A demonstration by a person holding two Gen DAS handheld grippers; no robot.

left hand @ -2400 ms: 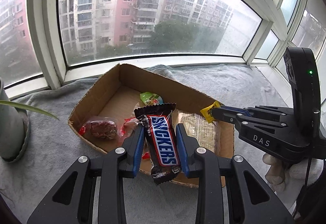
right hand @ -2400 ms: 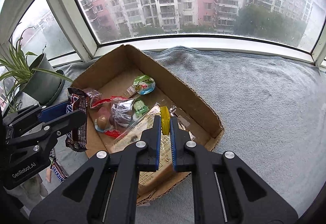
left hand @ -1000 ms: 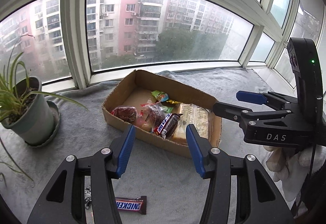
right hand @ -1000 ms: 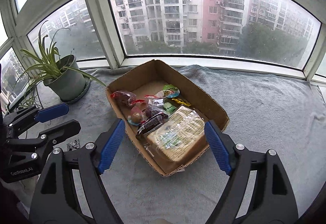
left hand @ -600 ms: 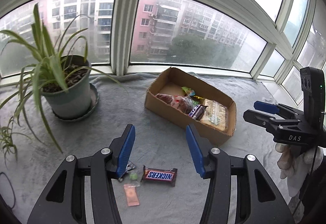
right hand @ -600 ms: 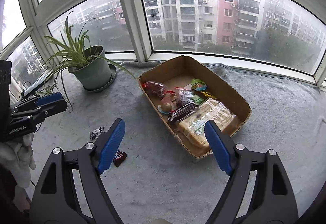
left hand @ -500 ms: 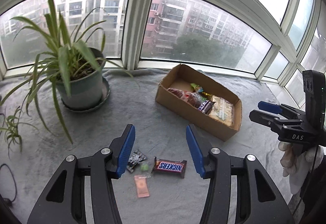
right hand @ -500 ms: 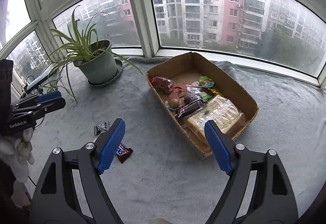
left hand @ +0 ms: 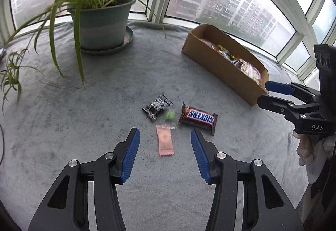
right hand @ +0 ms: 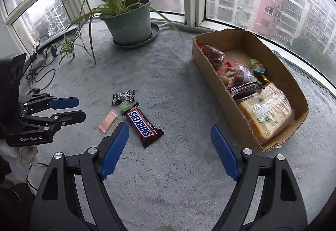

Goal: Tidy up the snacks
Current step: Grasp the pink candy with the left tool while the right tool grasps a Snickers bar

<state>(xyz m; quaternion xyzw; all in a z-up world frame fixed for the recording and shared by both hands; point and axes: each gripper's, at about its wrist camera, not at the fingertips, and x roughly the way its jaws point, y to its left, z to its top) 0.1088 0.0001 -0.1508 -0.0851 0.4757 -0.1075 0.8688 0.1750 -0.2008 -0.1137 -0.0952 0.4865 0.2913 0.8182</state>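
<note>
left gripper (left hand: pixel 165 156) hangs over the grey blanket (left hand: pixel 84 126) with its blue-padded fingers (left hand: pixel 130 157) spread wide and nothing between them, and right ahead of the gap lies the pink sachet (left hand: pixel 164 142), flat on the cloth. just beyond it sits a little cluster: a green candy in clear wrap (left hand: pixel 169 116), a black patterned packet (left hand: pixel 157 106) beside it, and the snickers bar (left hand: pixel 198 117) to the right, label facing up. over on the other side, the right gripper (right hand: pixel 168 151) is gaping just as wide, empty too, held above bare blanket with the snickers bar just past its left finger. the cardboard box (right hand: pixel 212 69) stands off to the right of the loose sweets, well apart from them, and it's loaded: a red-wrapped pack at the far end, mixed sweets in the middle, another dark bar on top, and a big clear-wrapped block of crackers (right hand: pixel 266 111) at the near end. a potted spider plant (right hand: pixel 130 21) on its saucer stands back by the window, leaves drooping over the blanket. from the left wrist camera the right gripper shows at the right edge, near the box's near corner.
</note>
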